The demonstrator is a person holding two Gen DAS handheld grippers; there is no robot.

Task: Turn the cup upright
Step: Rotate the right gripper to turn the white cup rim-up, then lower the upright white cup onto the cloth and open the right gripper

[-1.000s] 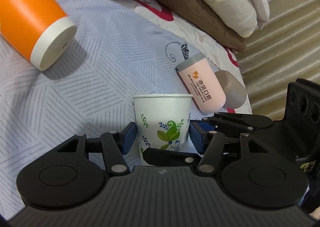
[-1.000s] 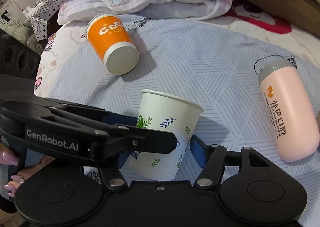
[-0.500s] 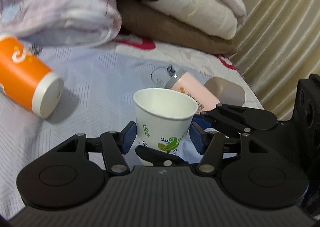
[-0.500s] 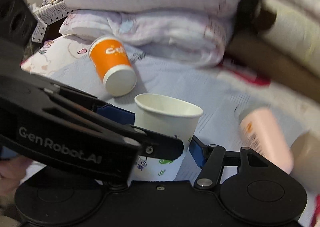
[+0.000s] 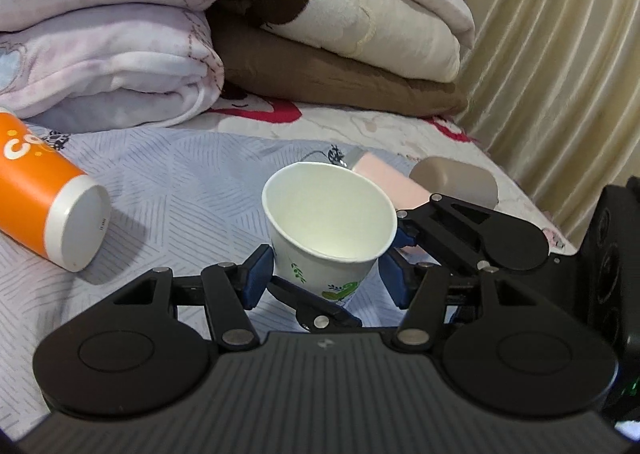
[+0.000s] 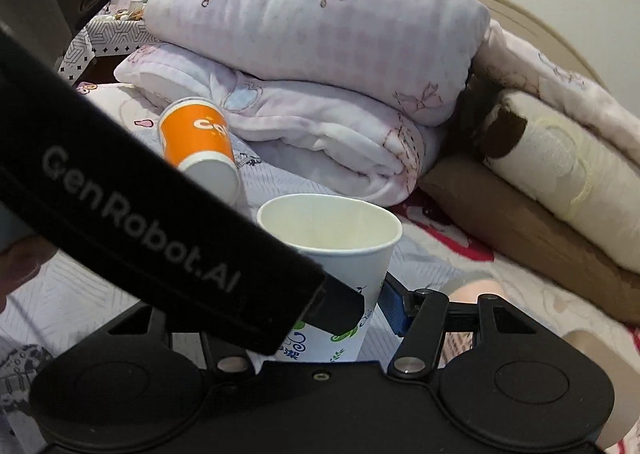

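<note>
A white paper cup with green leaf print (image 5: 330, 230) is mouth-up between both grippers, lifted a little above the bedspread; it also shows in the right wrist view (image 6: 340, 254). My left gripper (image 5: 326, 274) has its blue pads (image 5: 256, 274) against the cup's lower sides. My right gripper (image 6: 320, 314) also holds the cup; its right pad (image 6: 394, 310) touches the cup and the left gripper's body hides its left finger. An orange cup (image 5: 48, 205) lies on its side at the left, bottom toward me; it also shows in the right wrist view (image 6: 200, 145).
A pink bottle (image 5: 388, 179) and a beige case (image 5: 456, 181) lie behind the white cup. Folded blankets (image 5: 120, 45) and brown and cream quilts (image 5: 340, 53) are stacked at the back. A curtain (image 5: 560, 53) hangs at the right past the bed edge.
Both grippers have lifted and tilted the white cup, so its mouth now faces the left camera more. The views swung up toward the blankets. The orange cup has not moved.
</note>
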